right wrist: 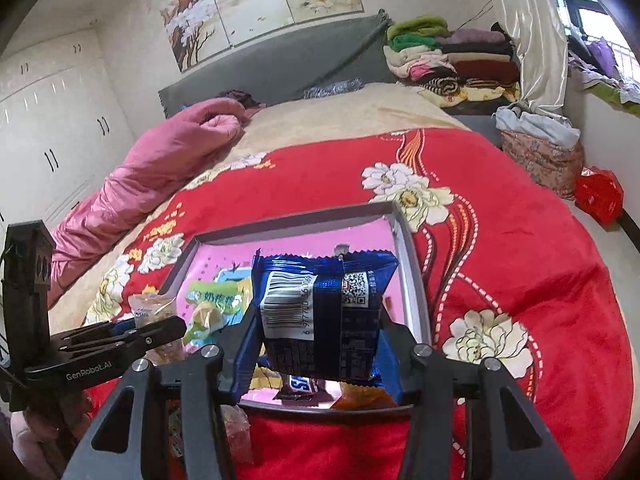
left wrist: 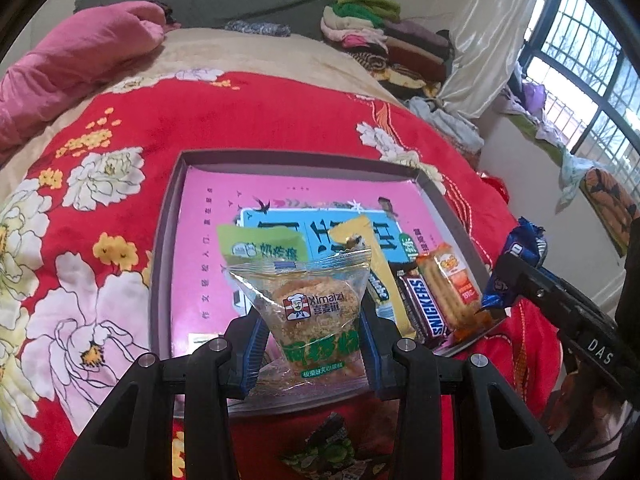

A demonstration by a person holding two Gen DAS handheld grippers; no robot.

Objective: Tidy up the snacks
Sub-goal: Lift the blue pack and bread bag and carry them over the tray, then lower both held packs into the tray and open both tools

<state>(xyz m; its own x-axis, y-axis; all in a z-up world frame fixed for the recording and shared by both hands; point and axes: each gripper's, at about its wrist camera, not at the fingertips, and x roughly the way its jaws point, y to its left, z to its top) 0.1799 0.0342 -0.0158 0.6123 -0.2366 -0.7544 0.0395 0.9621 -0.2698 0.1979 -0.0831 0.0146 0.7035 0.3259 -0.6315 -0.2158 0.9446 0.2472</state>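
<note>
Fingers (left wrist: 256, 344) pinch clear cake packet (left wrist: 310, 312), blue packet's barcode (right wrist: 286, 304) only right view

Left wrist cam: behind left gripper (left wrist: 312, 344), looks forward-down, close over tray (left wrist: 168, 216) on red floral blanket (left wrist: 100, 168). Right wrist cam: same setup behind right gripper (right wrist: 320, 344), close, from tray's right side. Shared: tray, blanket, headboard (right wrist: 280, 60), folded clothes pile (left wrist: 360, 28), window side.

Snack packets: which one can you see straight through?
The packet clamped in the left gripper: clear wrap showing a golden crumbly cake. The right gripper's blue packet is opaque foil.
</note>
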